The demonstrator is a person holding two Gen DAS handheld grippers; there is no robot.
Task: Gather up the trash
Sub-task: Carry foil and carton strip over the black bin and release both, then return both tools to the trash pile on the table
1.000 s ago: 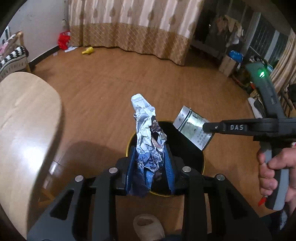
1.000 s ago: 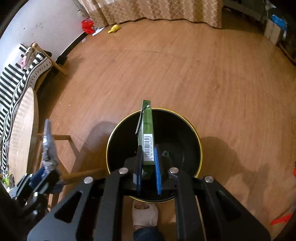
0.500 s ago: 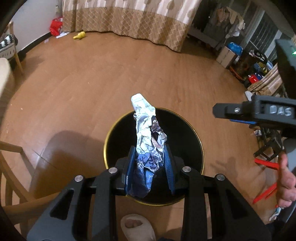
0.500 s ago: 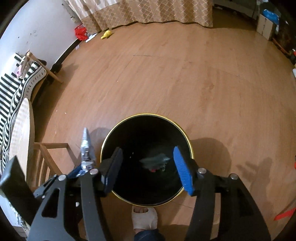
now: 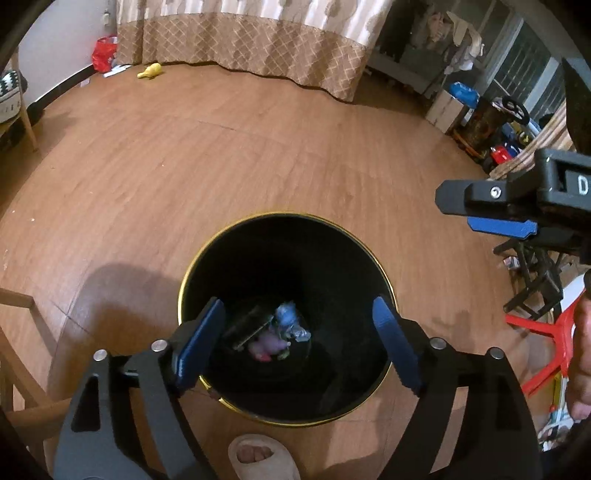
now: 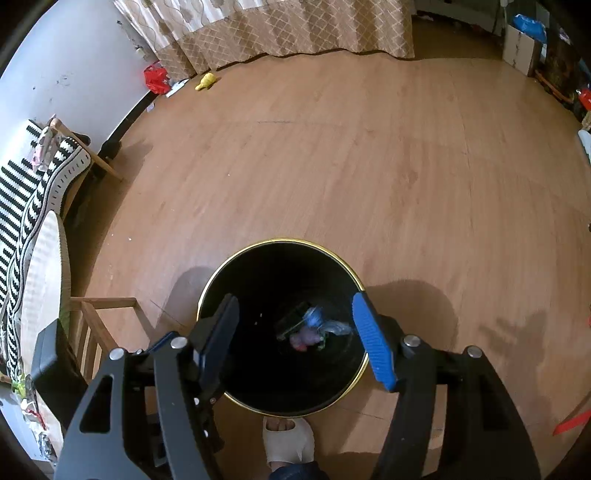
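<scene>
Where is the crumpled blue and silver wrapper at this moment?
In both wrist views the crumpled wrapper lies at the bottom of the black bin, beside a dark flat packet and something pink, below both open claws.

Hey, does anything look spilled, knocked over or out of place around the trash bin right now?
Nothing spilled near the bin: it stands upright, trash lying at its bottom. Both the left gripper and right gripper hang open and empty above it. Stray items remain by the curtain: a yellow object and red bag.

Left gripper [image 5: 299, 339] open above black bin [image 5: 373, 258], blurred trash [image 5: 280, 332] inside
</scene>
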